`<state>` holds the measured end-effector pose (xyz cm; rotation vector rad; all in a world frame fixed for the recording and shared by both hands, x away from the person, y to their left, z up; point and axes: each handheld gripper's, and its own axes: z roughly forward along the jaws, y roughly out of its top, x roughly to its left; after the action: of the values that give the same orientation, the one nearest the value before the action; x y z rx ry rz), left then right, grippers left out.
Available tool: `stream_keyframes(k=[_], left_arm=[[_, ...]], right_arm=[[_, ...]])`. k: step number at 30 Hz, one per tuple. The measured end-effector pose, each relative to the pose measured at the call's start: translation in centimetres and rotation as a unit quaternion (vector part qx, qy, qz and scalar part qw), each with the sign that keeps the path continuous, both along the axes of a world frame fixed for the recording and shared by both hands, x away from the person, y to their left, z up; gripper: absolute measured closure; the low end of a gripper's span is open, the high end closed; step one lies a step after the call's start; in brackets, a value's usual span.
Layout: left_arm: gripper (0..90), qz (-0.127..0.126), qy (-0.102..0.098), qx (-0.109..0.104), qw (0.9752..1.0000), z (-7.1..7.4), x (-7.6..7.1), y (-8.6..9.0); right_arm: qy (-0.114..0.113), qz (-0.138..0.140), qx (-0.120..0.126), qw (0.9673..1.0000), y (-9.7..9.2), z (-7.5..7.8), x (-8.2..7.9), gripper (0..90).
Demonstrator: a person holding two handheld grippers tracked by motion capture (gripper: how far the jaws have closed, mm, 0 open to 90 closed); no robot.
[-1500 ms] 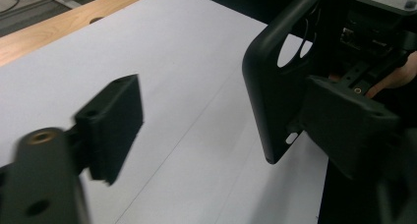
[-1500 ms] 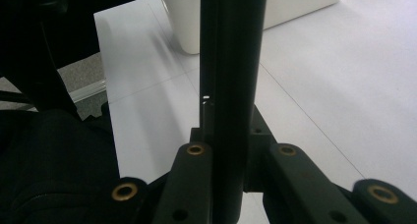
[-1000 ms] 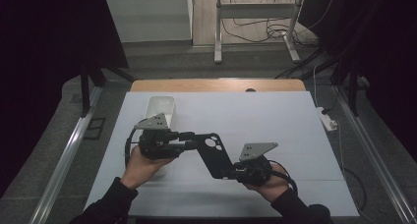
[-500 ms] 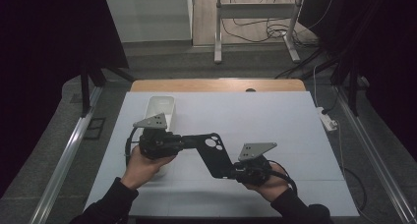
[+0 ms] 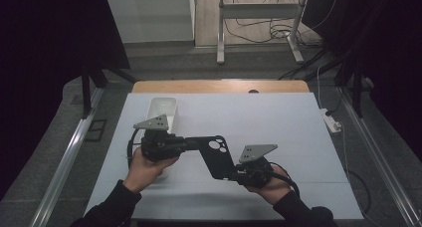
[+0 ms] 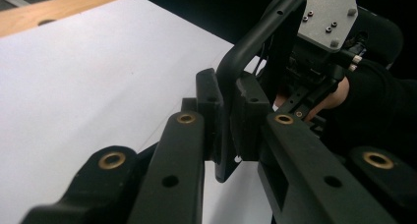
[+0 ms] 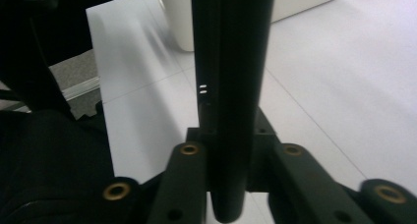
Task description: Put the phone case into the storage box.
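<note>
A black phone case (image 5: 214, 155) with round camera holes hangs above the white table, held between both grippers. My left gripper (image 5: 191, 143) is shut on the case's upper left end; in the left gripper view its pads (image 6: 209, 98) clamp the case's thin edge (image 6: 246, 42). My right gripper (image 5: 230, 174) grips the lower right end. In the right gripper view the case (image 7: 231, 62) stands edge-on between the jaws of my right gripper (image 7: 228, 150); these jaws have just been opening a little, with the pads still against the case.
A white rectangular container (image 5: 161, 107) stands behind the left hand, also seen as a white container (image 7: 179, 17) in the right gripper view. A white power strip (image 5: 331, 120) lies at the table's right edge. A wooden strip (image 5: 219, 86) borders the far side.
The left gripper's jaws have drawn in onto the case's upper end. Both hands have kept their places.
</note>
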<state>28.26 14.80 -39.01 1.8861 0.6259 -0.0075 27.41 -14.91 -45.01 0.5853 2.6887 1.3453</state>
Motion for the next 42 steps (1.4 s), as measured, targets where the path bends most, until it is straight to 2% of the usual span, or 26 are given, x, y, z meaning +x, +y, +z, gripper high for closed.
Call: stream_keyframes(k=[7, 11, 15, 18, 28, 32, 34, 42], left_arm=[[82.5, 0.001, -0.007, 0.009, 0.9999, 0.1, -0.2, -0.4], [82.5, 0.007, -0.013, 0.023, 0.9996, 0.2, -0.2, -0.4], [82.5, 0.013, -0.018, 0.029, 0.9993, 0.4, -0.2, 0.0], [82.5, 0.014, -0.021, 0.034, 0.9991, 0.5, -0.2, 0.2], [82.5, 0.023, -0.024, 0.044, 0.9985, 1.0, -0.1, 1.0], [82.5, 0.03, -0.025, 0.049, 0.998, 1.2, 0.1, 1.6], [82.5, 0.034, -0.023, 0.049, 0.9979, 1.4, 0.2, 2.0], [82.5, 0.045, -0.024, 0.057, 0.9971, 2.1, 0.4, 3.3]], right_arm=[[-0.007, -0.008, -0.01, 0.9999, 0.6, -0.1, -0.1, 68.6], [-0.013, -0.016, -0.015, 0.9997, 0.7, 0.0, -0.2, 59.8], [-0.01, -0.039, -0.019, 0.999, 0.3, 0.0, -0.2, 49.0], [0.001, -0.049, -0.022, 0.9986, 0.0, 0.0, -0.2, 41.8], [0.012, -0.06, -0.033, 0.9976, -0.8, 0.1, -0.6, 26.4], [0.011, -0.076, -0.039, 0.9963, -1.7, 0.2, -0.9, 19.6], [0.003, -0.084, -0.043, 0.9955, -2.2, 0.3, -1.0, 16.4], [0.011, -0.119, -0.061, 0.9909, -3.8, 0.2, -1.4, 6.6]])
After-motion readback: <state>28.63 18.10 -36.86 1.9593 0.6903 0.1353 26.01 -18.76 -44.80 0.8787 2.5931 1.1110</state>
